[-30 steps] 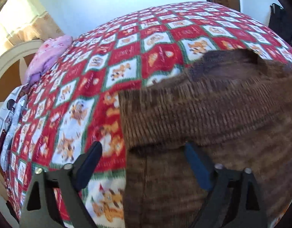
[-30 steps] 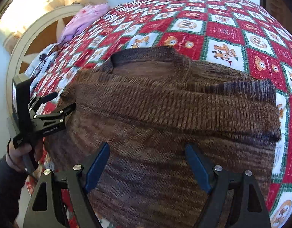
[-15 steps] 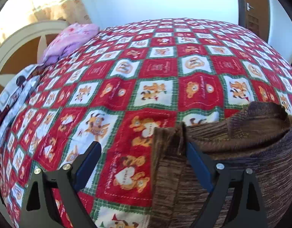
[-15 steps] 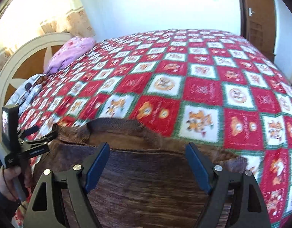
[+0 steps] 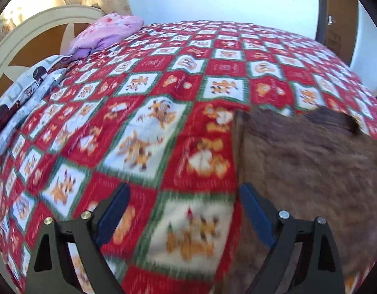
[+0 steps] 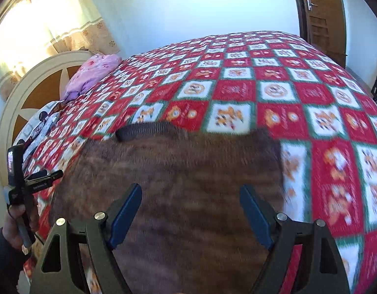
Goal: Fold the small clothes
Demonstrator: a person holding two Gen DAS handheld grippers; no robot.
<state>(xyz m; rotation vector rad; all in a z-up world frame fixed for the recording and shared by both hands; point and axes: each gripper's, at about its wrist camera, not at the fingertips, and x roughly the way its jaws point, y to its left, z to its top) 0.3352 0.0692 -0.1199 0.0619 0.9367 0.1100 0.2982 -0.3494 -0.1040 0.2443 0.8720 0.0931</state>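
A brown knitted sweater [image 6: 183,186] lies folded flat on the red Christmas-patterned bedspread [image 6: 274,90]. In the left wrist view the sweater [image 5: 308,171] fills the lower right. My left gripper [image 5: 186,210] is open and empty, over the bedspread at the sweater's left edge. It also shows in the right wrist view [image 6: 50,175] at the far left, held in a hand. My right gripper [image 6: 191,210] is open and empty above the middle of the sweater. The dark ribbed collar [image 6: 142,129] shows at the sweater's far edge.
A pink pillow [image 5: 107,30] and a grey printed pillow [image 5: 26,88] lie at the head of the bed by the round cream headboard [image 6: 24,103]. A wooden door [image 6: 320,19] stands at the back right. The bedspread [image 5: 213,56] stretches far beyond the sweater.
Both grippers pulled back and up from the sweater, open throughout. The left gripper shifted left off the sweater's edge. The sleeve fold seen a second ago now lies flat.
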